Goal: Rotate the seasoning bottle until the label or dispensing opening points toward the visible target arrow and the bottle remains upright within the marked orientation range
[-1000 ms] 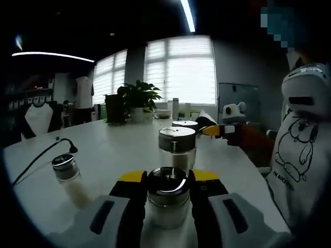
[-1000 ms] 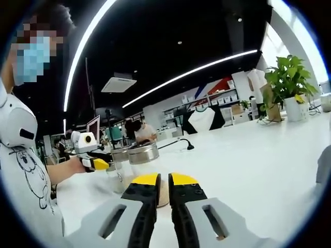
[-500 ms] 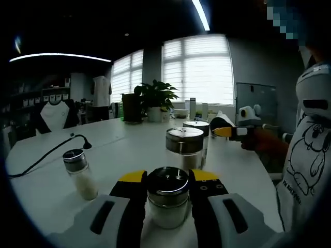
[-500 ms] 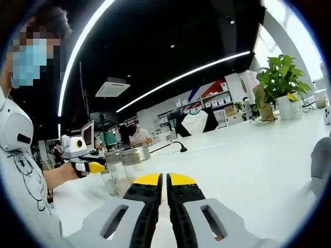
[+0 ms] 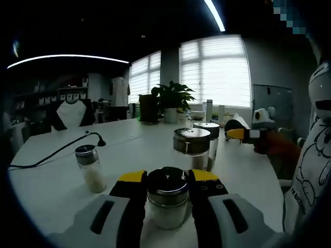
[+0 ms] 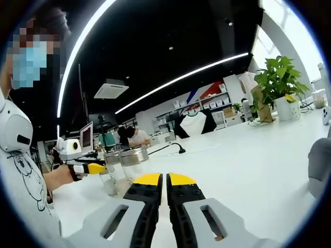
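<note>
Chrome-capped and glass-bodied, the seasoning bottle (image 5: pixel 167 199) is standing upright between your left gripper (image 5: pixel 168 178)'s yellow-tipped jaws, which are clamping its sides, near the desk (image 5: pixel 129 150)'s closest edge. Your right gripper (image 6: pixel 166 180) is hovering over the white desk with its jaws pressed together on nothing. Toward the desk's middle, a wider lidded jar (image 5: pixel 192 146) is standing beside another jar (image 5: pixel 209 135), and a slim shaker (image 5: pixel 90 167) is sitting toward the left edge.
</note>
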Motion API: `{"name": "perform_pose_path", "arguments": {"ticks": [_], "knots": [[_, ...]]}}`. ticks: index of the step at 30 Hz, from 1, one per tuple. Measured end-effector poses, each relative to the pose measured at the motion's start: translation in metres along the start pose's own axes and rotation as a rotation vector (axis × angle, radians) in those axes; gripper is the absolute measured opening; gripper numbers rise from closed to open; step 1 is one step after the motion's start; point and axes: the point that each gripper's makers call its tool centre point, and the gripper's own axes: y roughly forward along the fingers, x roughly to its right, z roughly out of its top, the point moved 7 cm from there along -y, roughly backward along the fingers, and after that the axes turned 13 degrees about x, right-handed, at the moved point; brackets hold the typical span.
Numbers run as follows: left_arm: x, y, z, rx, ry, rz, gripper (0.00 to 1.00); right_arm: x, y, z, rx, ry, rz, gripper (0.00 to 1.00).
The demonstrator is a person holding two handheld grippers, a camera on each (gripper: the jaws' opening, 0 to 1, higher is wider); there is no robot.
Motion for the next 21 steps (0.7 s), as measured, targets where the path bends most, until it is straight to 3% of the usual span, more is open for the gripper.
{"name": "perform_pose_path", "arguments": {"ticks": [4,9,11,14,15,21], "knots": [[-0.001,-0.001,0.001,-0.004,0.079,-0.019,0.39,-0.005,0.001,-0.002,-0.025,-0.011,0.031,0.01],[0.004,-0.003,0.015,0.090,0.013,-0.090,0.42,-0.010,0.003,-0.006,-0.060,-0.016,0.072,0.02],[-0.002,-0.006,0.017,0.086,0.030,-0.088,0.43,-0.014,0.004,-0.008,-0.082,-0.013,0.113,0.03],[-0.005,-0.008,0.020,0.076,0.032,-0.139,0.43,-0.019,0.005,-0.009,-0.103,-0.031,0.147,0.03],[-0.004,-0.008,0.019,0.064,0.010,-0.188,0.44,-0.021,0.006,-0.009,-0.115,-0.041,0.162,0.03],[-0.021,-0.009,0.011,-0.006,0.078,-0.199,0.49,-0.029,0.008,-0.014,-0.158,-0.064,0.230,0.04]]}}
